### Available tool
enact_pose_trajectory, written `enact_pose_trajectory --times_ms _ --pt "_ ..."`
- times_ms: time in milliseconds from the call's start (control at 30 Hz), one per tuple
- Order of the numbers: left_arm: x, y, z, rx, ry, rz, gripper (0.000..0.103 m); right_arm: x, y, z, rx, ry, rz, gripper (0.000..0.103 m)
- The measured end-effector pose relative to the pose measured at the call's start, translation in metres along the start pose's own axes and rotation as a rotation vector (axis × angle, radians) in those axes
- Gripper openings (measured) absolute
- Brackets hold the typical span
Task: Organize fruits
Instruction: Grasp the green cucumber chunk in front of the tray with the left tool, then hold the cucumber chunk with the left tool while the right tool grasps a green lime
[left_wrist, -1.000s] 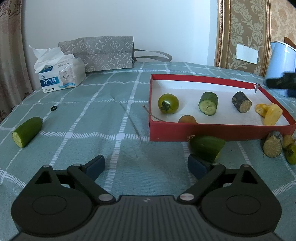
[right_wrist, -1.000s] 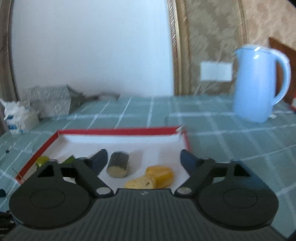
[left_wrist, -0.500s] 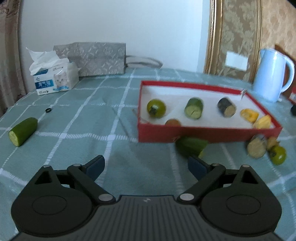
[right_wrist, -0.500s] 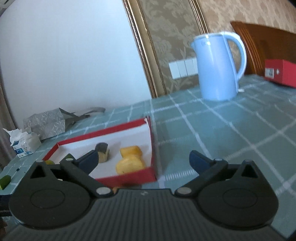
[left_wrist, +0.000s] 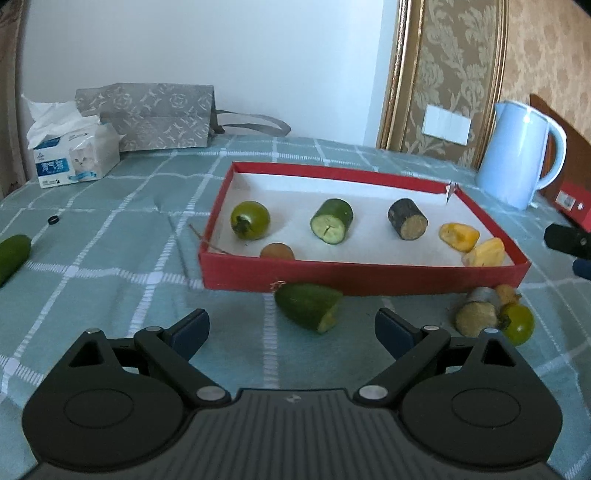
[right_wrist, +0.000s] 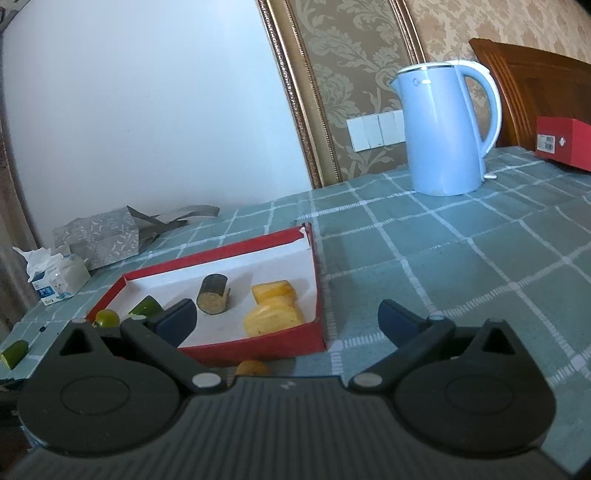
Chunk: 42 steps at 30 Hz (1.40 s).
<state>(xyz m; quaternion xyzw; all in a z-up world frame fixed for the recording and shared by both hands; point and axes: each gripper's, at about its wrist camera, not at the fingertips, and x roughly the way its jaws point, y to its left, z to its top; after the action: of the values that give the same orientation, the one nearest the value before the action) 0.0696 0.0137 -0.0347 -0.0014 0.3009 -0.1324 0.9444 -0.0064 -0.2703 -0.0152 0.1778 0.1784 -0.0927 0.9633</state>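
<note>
A red tray holds a green tomato, a cucumber piece, a dark sugarcane piece, two yellow pieces and a small brown fruit. A cucumber end lies on the cloth just in front of the tray, between my left gripper's open fingers. A sugarcane piece and a green tomato lie to its right. My right gripper is open and empty, above the tray's right front corner.
A blue kettle stands at the back right, a red box beyond it. A tissue box and a grey bag sit at the back left. Another cucumber piece lies far left on the checked cloth.
Both grippers have drawn back from the tray. The right gripper has swung right and away from over the tray. The cucumber end sits farther from my left fingers.
</note>
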Motion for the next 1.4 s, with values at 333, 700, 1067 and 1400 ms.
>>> enact_pose_trajectory --times_ms 333,700,1067,1400 --pt "0.014 -0.008 0.003 0.010 0.007 0.099 0.096 -0.003 0.005 -0.001 -0.014 0.009 0.030 0.103" --pt "0.013 -0.011 0.001 0.058 -0.001 0.083 0.047 -0.003 0.007 -0.001 -0.017 0.020 0.038 0.103" --pt "0.011 -0.009 0.000 0.054 -0.010 0.045 0.037 0.000 0.012 -0.004 -0.039 0.033 0.035 0.103" --pt "0.011 -0.007 0.000 0.037 -0.012 0.043 0.041 0.001 0.012 -0.004 -0.042 0.050 0.038 0.103"
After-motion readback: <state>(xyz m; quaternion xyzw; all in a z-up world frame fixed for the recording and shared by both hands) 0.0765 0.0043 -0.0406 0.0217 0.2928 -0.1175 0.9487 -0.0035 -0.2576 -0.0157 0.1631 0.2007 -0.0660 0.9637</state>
